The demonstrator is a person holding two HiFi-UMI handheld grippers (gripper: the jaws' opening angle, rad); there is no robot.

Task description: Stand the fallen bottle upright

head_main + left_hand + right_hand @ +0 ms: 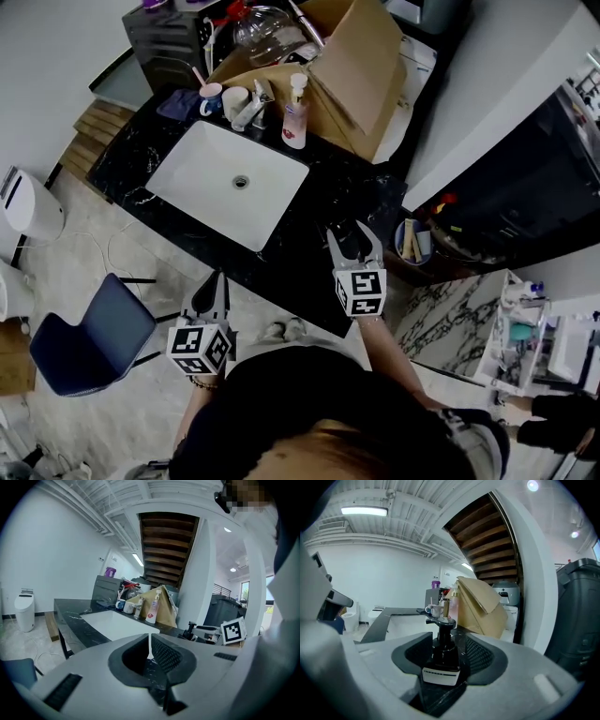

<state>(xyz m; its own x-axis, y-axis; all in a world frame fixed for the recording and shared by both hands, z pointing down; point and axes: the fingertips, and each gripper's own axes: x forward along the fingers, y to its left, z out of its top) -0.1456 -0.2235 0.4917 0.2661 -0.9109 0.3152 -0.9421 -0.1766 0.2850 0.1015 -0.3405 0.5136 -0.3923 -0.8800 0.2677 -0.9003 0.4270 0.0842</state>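
A black pump bottle with a white label stands upright on the black marble counter, to the right of the sink. My right gripper sits around it, jaws one on each side. In the right gripper view the right gripper is open, with a slim gap showing between the bottle and the right pad. In the head view the bottle is a dark shape between the fingers, hard to make out against the counter. My left gripper hovers shut and empty just off the counter's front edge; in its own view the left gripper shows only a thin slit.
A white sink fills the counter's middle. Behind it stand a faucet, cups, a pink-and-white pump bottle and a cardboard box. A blue chair and a toilet stand on the floor at left.
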